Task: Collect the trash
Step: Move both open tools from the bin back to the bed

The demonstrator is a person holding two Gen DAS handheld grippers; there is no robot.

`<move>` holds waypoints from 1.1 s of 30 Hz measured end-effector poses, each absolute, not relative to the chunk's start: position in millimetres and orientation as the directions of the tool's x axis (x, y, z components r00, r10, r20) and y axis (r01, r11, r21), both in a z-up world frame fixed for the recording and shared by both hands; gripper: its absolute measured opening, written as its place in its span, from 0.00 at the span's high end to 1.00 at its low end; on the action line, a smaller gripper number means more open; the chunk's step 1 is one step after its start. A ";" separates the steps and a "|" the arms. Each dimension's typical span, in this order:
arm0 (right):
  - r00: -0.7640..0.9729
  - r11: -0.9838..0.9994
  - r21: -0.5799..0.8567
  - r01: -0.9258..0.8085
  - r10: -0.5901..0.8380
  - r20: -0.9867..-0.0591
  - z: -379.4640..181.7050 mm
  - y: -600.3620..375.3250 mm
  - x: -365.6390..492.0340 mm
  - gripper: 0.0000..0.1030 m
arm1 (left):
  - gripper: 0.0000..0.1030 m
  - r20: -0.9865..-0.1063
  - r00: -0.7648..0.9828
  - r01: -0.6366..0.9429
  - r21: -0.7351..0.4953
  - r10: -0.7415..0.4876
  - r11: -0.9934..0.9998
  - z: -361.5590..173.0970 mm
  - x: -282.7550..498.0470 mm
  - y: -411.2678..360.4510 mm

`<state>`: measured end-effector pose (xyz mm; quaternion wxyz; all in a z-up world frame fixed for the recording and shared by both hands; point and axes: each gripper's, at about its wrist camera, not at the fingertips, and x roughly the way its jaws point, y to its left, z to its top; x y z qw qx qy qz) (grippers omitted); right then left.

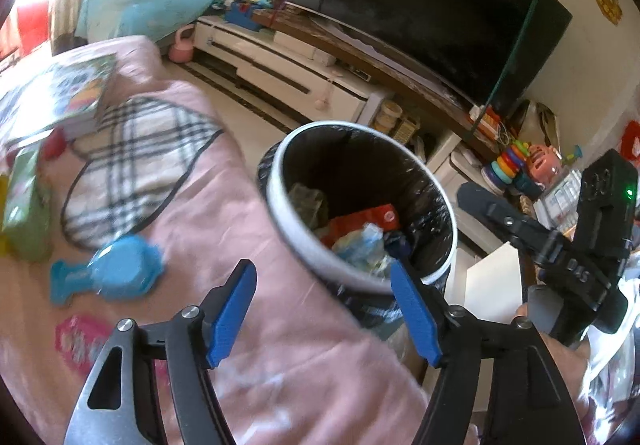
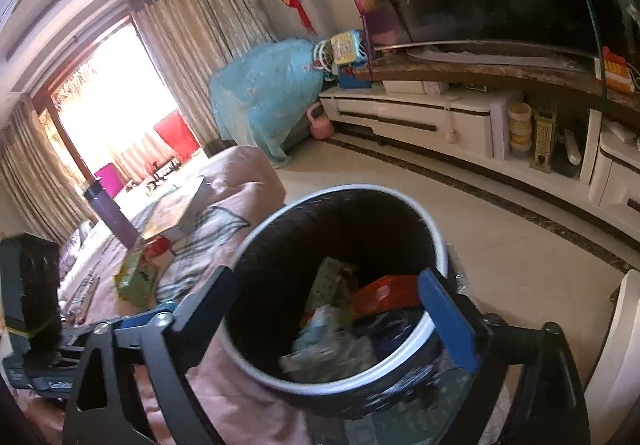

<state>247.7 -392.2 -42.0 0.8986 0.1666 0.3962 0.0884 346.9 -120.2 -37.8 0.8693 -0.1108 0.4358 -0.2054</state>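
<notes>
Both tools are hanging released and empty over the trash bin point(image 2: 256, 361): left tool point(image 1: 322, 311), right tool point(image 2: 324, 311); wrappers point(image 2: 332, 345), somewhat blurred, are lying inside

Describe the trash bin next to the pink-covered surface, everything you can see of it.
The trash bin is round, with a white rim band and a black plastic liner folded over its edge. It stands upright on the pale tiled floor, close against the pink blanket; actual contact cannot be confirmed. Inside lie an orange-red package, crumpled clear and bluish plastic wrappers and a greenish packet; it looks partly filled. The right gripper and left gripper hover open near its rim, holding nothing.
</notes>
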 end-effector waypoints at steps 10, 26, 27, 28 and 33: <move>0.646 0.910 0.391 -0.137 0.381 -0.661 -40.9 -318.1 210.9 0.04 | 0.32 -0.699 0.598 0.146 -0.387 -0.393 0.910 -35.0 284.6 -41.4; 0.612 0.876 0.435 -0.208 0.464 -0.641 -55.4 -235.6 192.6 0.04 | 0.31 -0.695 0.657 -0.031 -0.411 -0.291 0.911 -32.9 219.7 65.8; 0.605 0.873 0.439 -0.211 0.470 -0.643 -56.6 -230.9 193.8 0.04 | 0.31 -0.696 0.661 -0.042 -0.407 -0.280 0.912 -32.6 217.0 71.3; 0.600 0.872 0.441 -0.214 0.473 -0.644 -56.7 -227.7 193.7 0.04 | 0.31 -0.697 0.663 -0.049 -0.405 -0.274 0.913 -32.4 216.7 74.6; 0.577 0.869 0.425 -0.252 0.488 -0.655 -58.3 -202.6 200.7 0.04 | 0.31 -0.700 0.677 -0.093 -0.388 -0.228 0.917 -31.7 221.4 96.8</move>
